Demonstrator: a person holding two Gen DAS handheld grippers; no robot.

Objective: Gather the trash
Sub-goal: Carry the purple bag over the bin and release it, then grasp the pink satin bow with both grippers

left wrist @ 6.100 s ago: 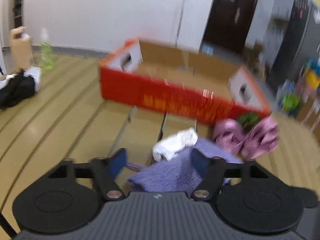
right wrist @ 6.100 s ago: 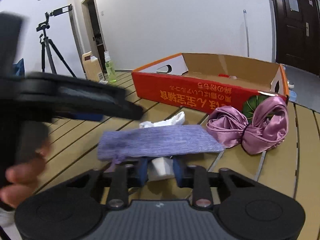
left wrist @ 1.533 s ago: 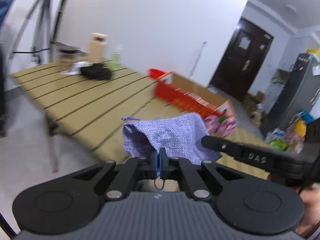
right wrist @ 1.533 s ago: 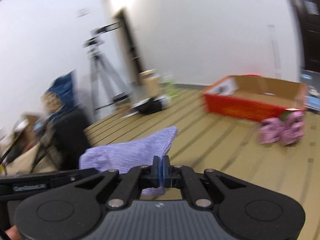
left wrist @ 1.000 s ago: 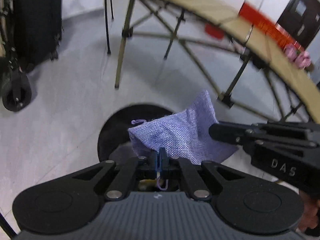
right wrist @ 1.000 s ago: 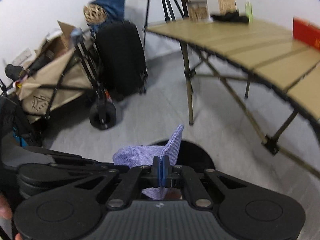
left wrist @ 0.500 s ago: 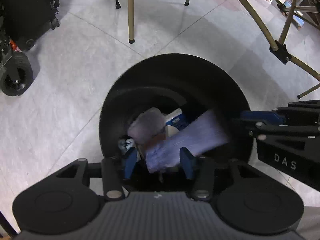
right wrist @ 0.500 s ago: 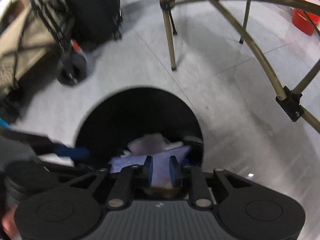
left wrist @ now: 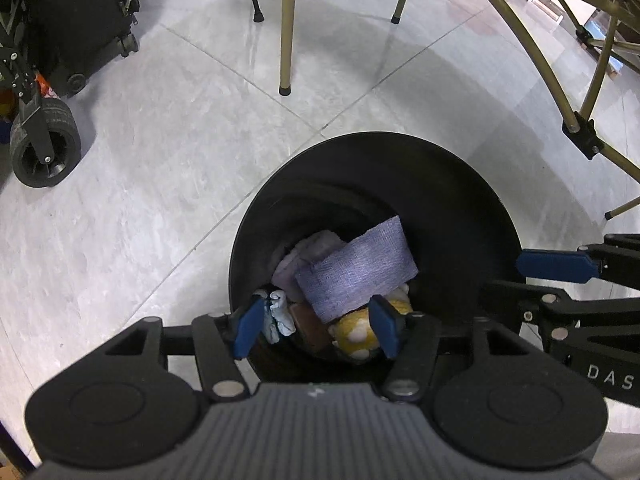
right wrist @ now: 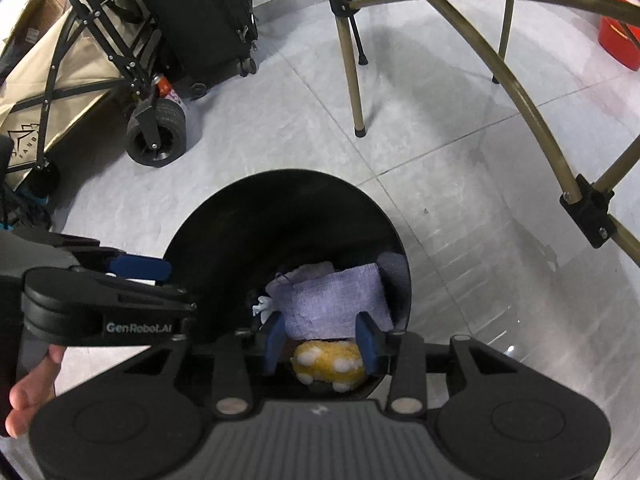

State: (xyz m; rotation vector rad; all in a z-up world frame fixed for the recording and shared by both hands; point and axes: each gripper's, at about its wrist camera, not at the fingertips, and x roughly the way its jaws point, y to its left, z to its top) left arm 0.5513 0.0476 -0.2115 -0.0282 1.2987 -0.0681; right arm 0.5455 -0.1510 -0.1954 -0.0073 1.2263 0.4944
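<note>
Both tools hang above a round black plastic trash bin (left wrist: 460,184) that stands on the pale grey tiled floor (left wrist: 160,184). The left tool (left wrist: 316,330) points steeply down over the bin's mouth; its blue-padded jaws have just been opening and now stand apart, gripping nothing. The right tool (right wrist: 322,342) is likewise released, its jaws having just been opening too, narrower than the left, with nothing pressed between them.

The flat lilac woven cloth pouch (left wrist: 356,270) lies inside the bin, tilted, on top of the other rubbish. Beneath and beside it sit a yellow plush piece with white spots (right wrist: 328,364), a crumpled pale blue-white wad (left wrist: 278,312) and a pale lavender bundle (left wrist: 316,246); a brownish item next to the plush is too shadowed to identify.

Around the bin stand brass-coloured folding legs (left wrist: 286,28), a black wheeled suitcase (right wrist: 200,12) and a wagon's black rubber wheel (right wrist: 158,136). A person's fingers (right wrist: 30,392) show at the right view's lower left edge.
</note>
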